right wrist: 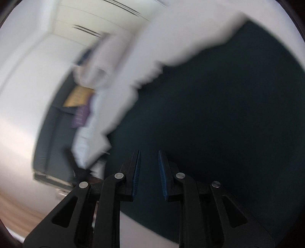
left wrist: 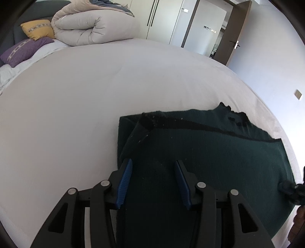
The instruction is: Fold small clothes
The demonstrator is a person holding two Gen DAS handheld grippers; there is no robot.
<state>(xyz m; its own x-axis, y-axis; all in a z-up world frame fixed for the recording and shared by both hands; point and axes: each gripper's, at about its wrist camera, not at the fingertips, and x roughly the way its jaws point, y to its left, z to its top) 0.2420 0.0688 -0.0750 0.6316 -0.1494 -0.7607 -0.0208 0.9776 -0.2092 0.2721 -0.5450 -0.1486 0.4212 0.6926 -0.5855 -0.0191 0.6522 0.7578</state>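
Observation:
A dark green knit garment (left wrist: 209,152) lies spread on the white bed (left wrist: 85,95), with its far edge ragged and partly folded over. My left gripper (left wrist: 154,161) hangs low over the garment's near left part. Its blue pads (left wrist: 124,183) stand well apart and cloth shows below and between them without being pinched. The right wrist view is motion-blurred. There the garment (right wrist: 219,114) fills the right side. My right gripper (right wrist: 149,151) has its pads nearly together, with dark cloth in the narrow gap, at the garment's near edge. Its black body (left wrist: 291,188) shows at the garment's right edge.
A rolled beige duvet (left wrist: 91,26) lies at the head of the bed beside a yellow pillow (left wrist: 38,28) and a purple pillow (left wrist: 24,49). White wardrobe doors (left wrist: 162,17) and an open door (left wrist: 236,38) stand beyond. The bed edge runs just right of the garment.

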